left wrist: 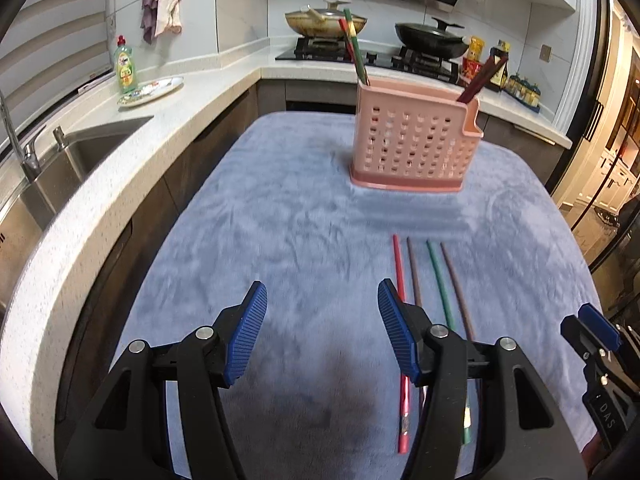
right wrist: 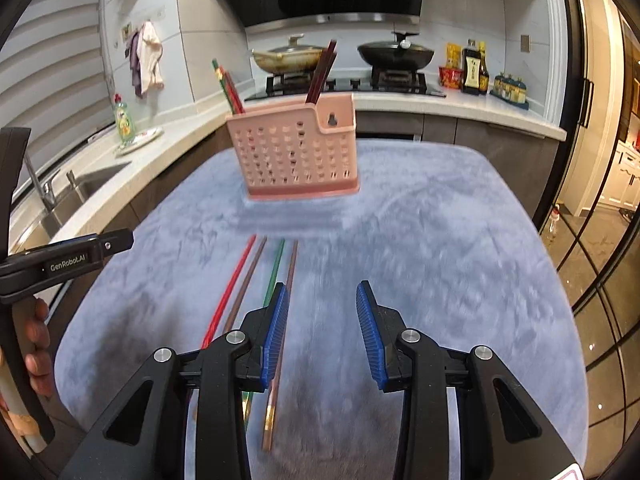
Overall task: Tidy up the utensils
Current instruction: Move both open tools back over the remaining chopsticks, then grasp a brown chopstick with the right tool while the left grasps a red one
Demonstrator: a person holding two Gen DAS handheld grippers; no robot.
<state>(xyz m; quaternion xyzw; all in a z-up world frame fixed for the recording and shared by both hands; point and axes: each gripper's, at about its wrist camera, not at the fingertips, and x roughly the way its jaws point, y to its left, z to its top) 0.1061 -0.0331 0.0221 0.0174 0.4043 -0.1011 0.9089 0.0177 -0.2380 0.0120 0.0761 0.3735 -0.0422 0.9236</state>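
Observation:
A pink perforated utensil holder (left wrist: 414,144) (right wrist: 298,152) stands on the blue cloth (left wrist: 280,220) (right wrist: 420,240). Red and green chopsticks stick out of its left end, brown ones out of its right end. Several chopsticks lie side by side on the cloth: a red one (left wrist: 398,264) (right wrist: 236,276), a brown one (left wrist: 413,268) (right wrist: 248,276), a green one (left wrist: 440,280) (right wrist: 274,272) and another brown one (left wrist: 456,284) (right wrist: 290,272). My left gripper (left wrist: 322,300) is open and empty, just left of them. My right gripper (right wrist: 322,300) is open and empty, just right of them.
A steel sink (left wrist: 80,152) and a white counter (left wrist: 168,120) run along the left, with a green soap bottle (left wrist: 126,66) and a plate (left wrist: 152,90). A stove with two pans (left wrist: 372,28) is behind. A glass door (right wrist: 592,200) is to the right.

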